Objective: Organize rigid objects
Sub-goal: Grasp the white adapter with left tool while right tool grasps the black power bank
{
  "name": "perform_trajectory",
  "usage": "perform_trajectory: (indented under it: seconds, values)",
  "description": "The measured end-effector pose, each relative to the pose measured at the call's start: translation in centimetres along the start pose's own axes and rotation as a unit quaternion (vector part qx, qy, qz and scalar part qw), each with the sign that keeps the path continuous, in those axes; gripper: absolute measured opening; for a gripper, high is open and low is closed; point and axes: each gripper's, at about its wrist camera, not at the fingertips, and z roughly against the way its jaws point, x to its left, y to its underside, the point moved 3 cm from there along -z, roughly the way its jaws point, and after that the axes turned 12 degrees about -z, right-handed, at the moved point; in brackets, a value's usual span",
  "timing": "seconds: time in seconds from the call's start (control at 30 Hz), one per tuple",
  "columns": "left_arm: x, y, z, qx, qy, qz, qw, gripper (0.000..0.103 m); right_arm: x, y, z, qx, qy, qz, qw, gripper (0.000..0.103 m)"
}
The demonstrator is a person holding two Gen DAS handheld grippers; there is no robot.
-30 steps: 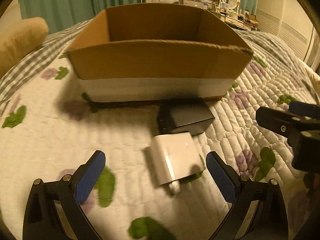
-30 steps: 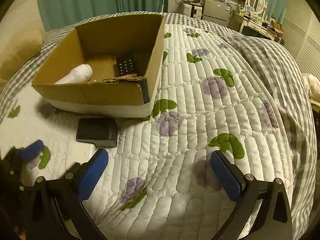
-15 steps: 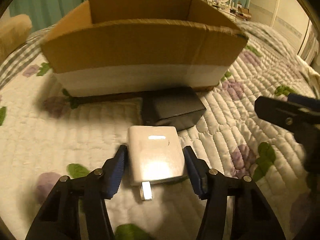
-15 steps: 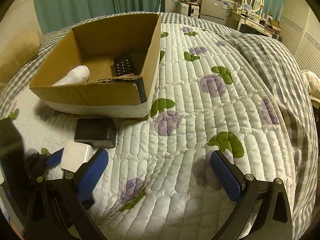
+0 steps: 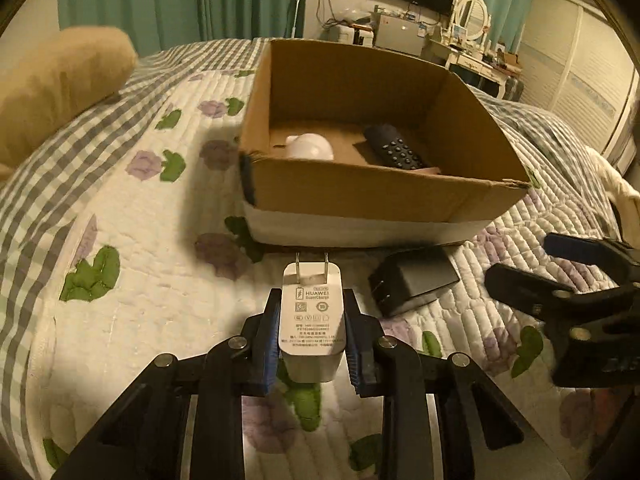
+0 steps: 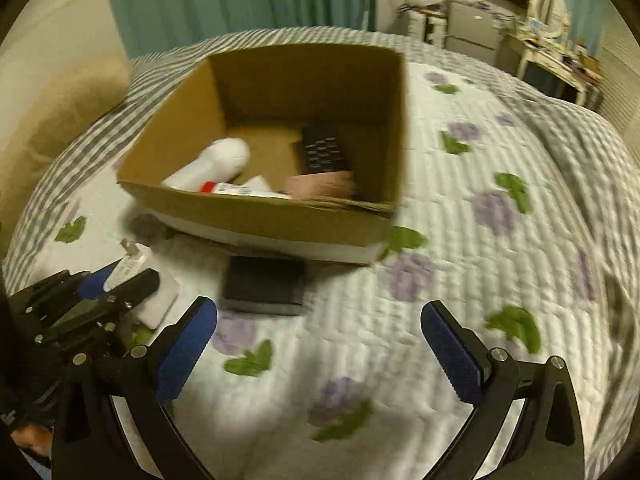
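Observation:
My left gripper (image 5: 313, 322) is shut on a white wall charger (image 5: 313, 314), prongs pointing forward, held above the quilt in front of the cardboard box (image 5: 360, 196). The charger also shows in the right wrist view (image 6: 138, 280) at the far left. A black adapter (image 5: 414, 280) lies on the quilt before the box, also in the right wrist view (image 6: 264, 284). My right gripper (image 6: 320, 336) is open and empty, above the quilt near the black adapter. The box (image 6: 272, 216) holds a black remote (image 6: 324, 150), a white bottle (image 6: 212, 162) and a few other items.
A tan pillow (image 5: 60, 84) lies at the far left of the bed. The flowered quilt (image 6: 500, 260) stretches to the right of the box. A dresser with a mirror (image 5: 476, 52) stands at the back of the room.
My left gripper closed on the white charger and lifted it off the quilt, prongs now forward. My right gripper moved closer to the box and the black adapter.

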Motion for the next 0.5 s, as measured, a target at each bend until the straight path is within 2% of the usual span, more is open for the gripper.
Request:
perform_trajectory:
  seconds: [0.23, 0.43, 0.5]
  values:
    - [1.5, 0.1, 1.1, -0.017, -0.002, 0.008, 0.9998, 0.028, 2.4, 0.4, -4.4, 0.039, 0.007, 0.024, 0.999, 0.102]
    - [1.7, -0.1, 1.2, -0.019, -0.009, 0.005, 0.9998, 0.028, 2.6, 0.6, -7.3, 0.07, 0.001, 0.013, 0.997, 0.088]
    - [1.5, -0.1, 1.1, -0.017, -0.009, 0.003, 0.9998, 0.028, 2.5, 0.6, -7.6, 0.078, -0.007, 0.008, 0.997, 0.08]
